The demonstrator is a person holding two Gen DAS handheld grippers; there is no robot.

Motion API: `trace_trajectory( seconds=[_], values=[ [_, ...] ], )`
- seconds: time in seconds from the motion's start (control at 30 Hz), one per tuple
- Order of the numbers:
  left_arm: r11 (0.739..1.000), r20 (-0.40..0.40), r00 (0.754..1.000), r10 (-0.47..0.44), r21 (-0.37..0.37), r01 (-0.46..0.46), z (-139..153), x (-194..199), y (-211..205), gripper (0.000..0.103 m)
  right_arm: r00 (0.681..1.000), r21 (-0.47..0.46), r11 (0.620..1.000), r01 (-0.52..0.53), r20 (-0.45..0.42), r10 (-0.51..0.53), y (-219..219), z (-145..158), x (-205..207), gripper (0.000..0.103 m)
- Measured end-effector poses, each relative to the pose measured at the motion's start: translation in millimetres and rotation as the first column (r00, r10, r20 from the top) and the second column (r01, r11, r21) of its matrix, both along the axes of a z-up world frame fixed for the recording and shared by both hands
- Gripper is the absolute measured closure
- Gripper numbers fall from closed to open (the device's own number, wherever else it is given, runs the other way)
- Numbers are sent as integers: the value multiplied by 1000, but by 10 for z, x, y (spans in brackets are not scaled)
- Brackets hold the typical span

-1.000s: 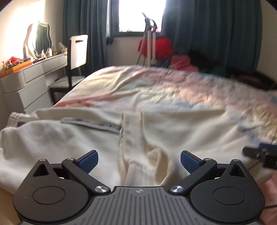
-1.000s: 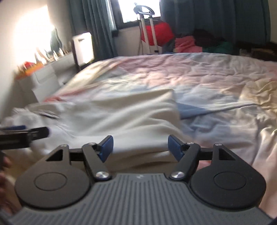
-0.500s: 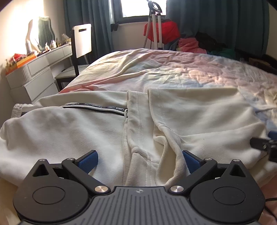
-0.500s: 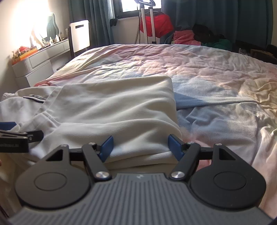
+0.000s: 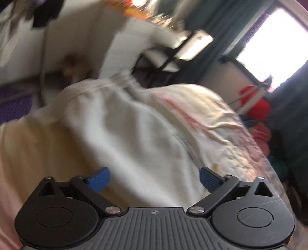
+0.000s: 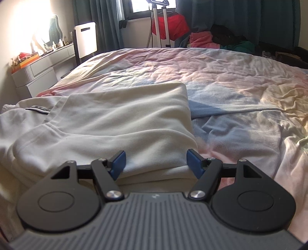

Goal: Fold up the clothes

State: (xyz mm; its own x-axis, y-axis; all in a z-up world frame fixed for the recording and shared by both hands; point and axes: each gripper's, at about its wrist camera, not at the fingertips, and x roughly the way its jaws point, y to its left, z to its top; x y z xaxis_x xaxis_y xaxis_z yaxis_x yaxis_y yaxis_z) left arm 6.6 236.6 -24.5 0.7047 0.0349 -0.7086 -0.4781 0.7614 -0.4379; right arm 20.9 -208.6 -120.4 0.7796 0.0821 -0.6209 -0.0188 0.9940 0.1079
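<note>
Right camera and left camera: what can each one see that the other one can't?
Only the right camera shows the folded flap of the cream garment lying flat, the blue patch of the bedsheet, the pink clothes heap and the mirror. Only the left camera, tilted and blurred, shows purple flooring and dark things hanging on the wall. Both show the cream garment on the bed, the white chair, the window, a red bag, and their own open tongs: right tongs, left tongs.
</note>
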Motion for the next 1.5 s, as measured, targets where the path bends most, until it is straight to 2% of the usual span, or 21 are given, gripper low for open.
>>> trace_trajectory(
  seconds=[0.13, 0.17, 0.27, 0.33, 0.4, 0.53, 0.6, 0.63, 0.67, 0.7, 0.8, 0.83, 0.93, 1.03, 1.13, 1.23, 1.37, 1.43, 1.5],
  values=[
    [992, -76, 994, 80, -91, -87, -208, 43, 334, 10, 1000, -12, 1000, 1, -2, -1, 11, 11, -14, 32],
    [984, -66, 994, 92, -147, -100, -271, 75, 413, 12, 1000, -11, 1000, 3, -3, -3, 9, 11, -11, 32],
    [950, -27, 988, 150, -273, -152, -426, 190, 618, 18, 1000, -14, 1000, 11, -3, -11, 26, 9, -2, 31],
    [914, -3, 970, 243, -334, -230, -520, 269, 741, 21, 1000, -22, 1000, 10, -2, -10, 50, 7, 11, 30],
    [892, -25, 959, 283, -361, -272, -600, 362, 854, 35, 1000, -30, 1000, 9, 0, -9, 76, 7, 27, 29],
    [876, 18, 931, 364, -345, -336, -663, 336, 1035, 43, 1000, -21, 999, 26, 17, -25, 66, 27, 34, 31],
    [878, 41, 926, 374, -336, -340, -676, 332, 1100, 64, 998, -2, 999, 39, 47, -39, 45, 68, -13, 31],
    [881, 52, 926, 373, -334, -336, -678, 336, 1122, 69, 997, 8, 999, 40, 70, -41, 40, 101, -41, 31],
    [886, 67, 926, 371, -323, -332, -661, 334, 1117, 78, 995, 18, 999, 41, 95, -43, 36, 135, -70, 31],
    [894, 85, 926, 367, -308, -326, -631, 325, 1106, 85, 992, 20, 999, 33, 125, -35, 46, 173, -96, 31],
    [933, 138, 933, 332, -195, -303, -488, 337, 984, 91, 988, -17, 1000, -5, 154, 8, 136, 206, -114, 31],
    [943, 158, 935, 317, -156, -293, -424, 349, 911, 92, 991, -25, 999, -22, 131, 25, 168, 167, -92, 31],
    [964, 213, 940, 267, -38, -265, -230, 386, 691, 93, 998, -61, 996, -62, -20, 61, 250, -82, 46, 31],
    [963, 270, 945, 182, 144, -227, 30, 420, 385, 93, 998, -70, 995, -65, -5, 64, 255, -56, 41, 32],
    [932, 354, 931, 91, 298, -205, 337, 406, -118, 94, 1000, 13, 1000, -17, 9, 17, 91, 59, 21, 31],
    [884, 446, 894, -35, 431, -181, 626, 408, -734, 94, 998, 63, 996, 57, 20, -58, -131, 124, -15, 31],
    [829, 519, 834, -189, 540, -148, 855, 413, -1724, 95, 986, 138, 977, 164, 2, -166, -467, 137, -18, 31],
    [804, 540, 802, -255, 579, -134, 874, 432, -2232, 95, 977, 177, 962, 208, -3, -211, -612, 124, -31, 31],
    [766, 545, 770, -332, 632, -116, 806, 432, -2765, 96, 967, 216, 943, 252, -9, -256, -758, 111, -44, 31]
  ],
)
